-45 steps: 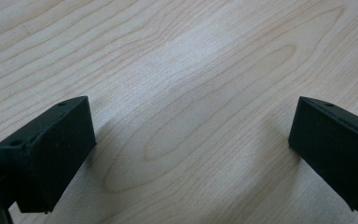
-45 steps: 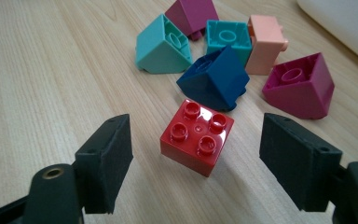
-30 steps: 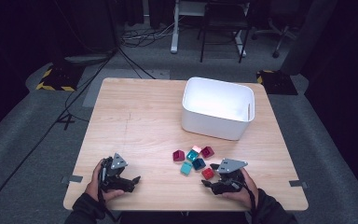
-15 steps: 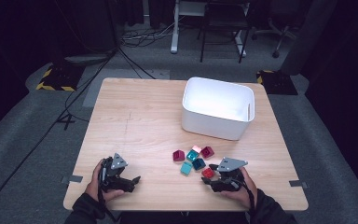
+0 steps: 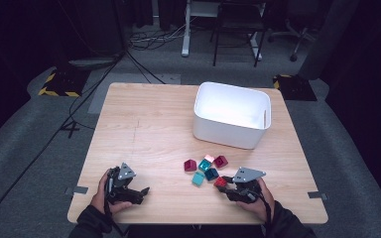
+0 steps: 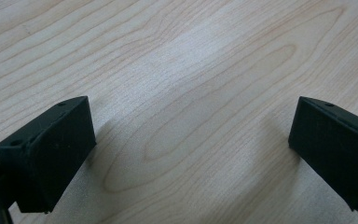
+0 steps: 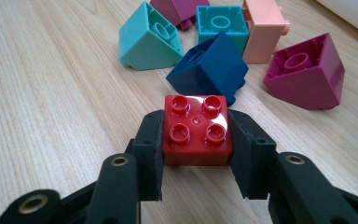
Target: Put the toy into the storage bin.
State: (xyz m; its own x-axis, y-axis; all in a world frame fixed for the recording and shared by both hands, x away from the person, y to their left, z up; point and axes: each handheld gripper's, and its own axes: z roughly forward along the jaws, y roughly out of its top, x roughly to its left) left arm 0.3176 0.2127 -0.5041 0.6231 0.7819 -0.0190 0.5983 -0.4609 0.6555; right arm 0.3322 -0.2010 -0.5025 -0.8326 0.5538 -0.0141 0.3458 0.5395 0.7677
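Right tool [image 7: 196,154] clamped red brick [image 7: 196,129] by opposite flat sides — brick sat on table [image 5: 154,129] near front edge, beside loose blocks. I judged it light, rigid, slick plastic. Left tool [image 6: 191,154] gaped wide, empty.

Light wooden table [image 5: 149,134]. White rectangular plastic bin [image 5: 232,115], far right part of table. Loose plastic building blocks just in front of bin: light teal [image 7: 147,39], dark blue [image 7: 212,67], magenta [image 7: 307,72], pale pink [image 7: 263,28], turquoise [image 7: 221,21].
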